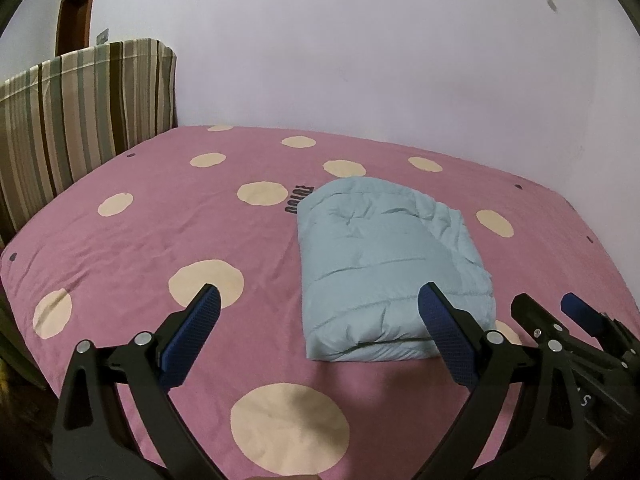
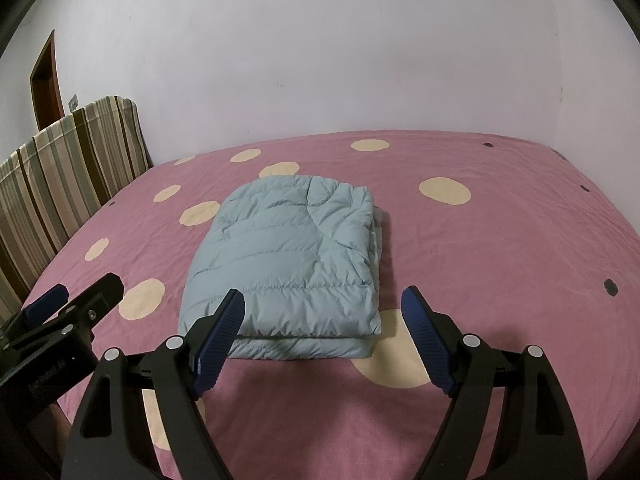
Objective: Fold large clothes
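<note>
A light blue quilted jacket (image 1: pixel 384 268) (image 2: pixel 288 256) lies folded into a compact rectangle on the pink bed (image 1: pixel 140 232) (image 2: pixel 500 248). My left gripper (image 1: pixel 320 300) hovers open just in front of the bundle's near left corner, nothing between its blue pads. My right gripper (image 2: pixel 324 304) is open too, held above the bed just short of the jacket's near edge, empty. Each gripper shows in the other's view: the right gripper (image 1: pixel 548 308) at the right edge, the left gripper (image 2: pixel 80 292) at the left edge. Neither touches the jacket.
The bed's pink sheet carries cream polka dots and some dark lettering (image 1: pixel 296 200). A striped headboard cushion (image 1: pixel 60 128) (image 2: pixel 60 168) stands along the left side. A pale wall (image 1: pixel 360 60) backs the bed, and a brown door frame (image 1: pixel 76 12) shows at far left.
</note>
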`<act>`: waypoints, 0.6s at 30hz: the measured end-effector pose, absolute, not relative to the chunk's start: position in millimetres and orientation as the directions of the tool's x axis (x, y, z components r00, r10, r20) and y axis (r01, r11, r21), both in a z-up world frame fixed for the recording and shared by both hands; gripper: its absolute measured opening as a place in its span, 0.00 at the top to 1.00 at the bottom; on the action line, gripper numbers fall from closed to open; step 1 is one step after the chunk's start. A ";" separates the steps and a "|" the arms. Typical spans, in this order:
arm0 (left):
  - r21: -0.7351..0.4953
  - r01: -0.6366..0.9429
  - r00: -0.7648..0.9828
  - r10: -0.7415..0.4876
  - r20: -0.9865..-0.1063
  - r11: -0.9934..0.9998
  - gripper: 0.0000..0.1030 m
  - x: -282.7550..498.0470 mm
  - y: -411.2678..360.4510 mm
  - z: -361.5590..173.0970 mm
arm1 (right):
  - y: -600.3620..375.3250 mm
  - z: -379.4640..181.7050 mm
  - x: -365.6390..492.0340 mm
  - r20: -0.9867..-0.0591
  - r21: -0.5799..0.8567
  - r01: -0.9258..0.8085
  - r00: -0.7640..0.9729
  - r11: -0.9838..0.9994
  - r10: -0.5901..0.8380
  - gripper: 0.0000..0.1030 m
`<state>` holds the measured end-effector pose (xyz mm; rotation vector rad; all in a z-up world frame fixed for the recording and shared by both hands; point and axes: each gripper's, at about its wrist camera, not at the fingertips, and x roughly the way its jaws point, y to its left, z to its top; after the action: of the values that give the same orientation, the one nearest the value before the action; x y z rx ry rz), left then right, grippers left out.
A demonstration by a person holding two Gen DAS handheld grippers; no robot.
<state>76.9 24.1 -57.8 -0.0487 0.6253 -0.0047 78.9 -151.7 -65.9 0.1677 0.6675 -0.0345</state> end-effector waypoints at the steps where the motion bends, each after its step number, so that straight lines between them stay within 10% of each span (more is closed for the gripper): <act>1: -0.050 -0.006 0.809 -0.025 -0.587 0.999 0.02 77.5 24.1 -58.8 | -152.1 -66.6 80.0 -0.619 0.144 0.084 0.785 0.986 0.024 0.23; 18: -0.032 -0.030 0.772 0.003 -0.636 0.999 0.02 95.8 24.8 -77.9 | -162.0 -78.1 90.7 -0.633 0.144 0.078 0.774 0.987 0.031 0.23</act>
<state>95.8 24.8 -77.9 -0.0415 0.6889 0.0179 90.7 -162.0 -78.1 0.1653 0.6862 -0.0251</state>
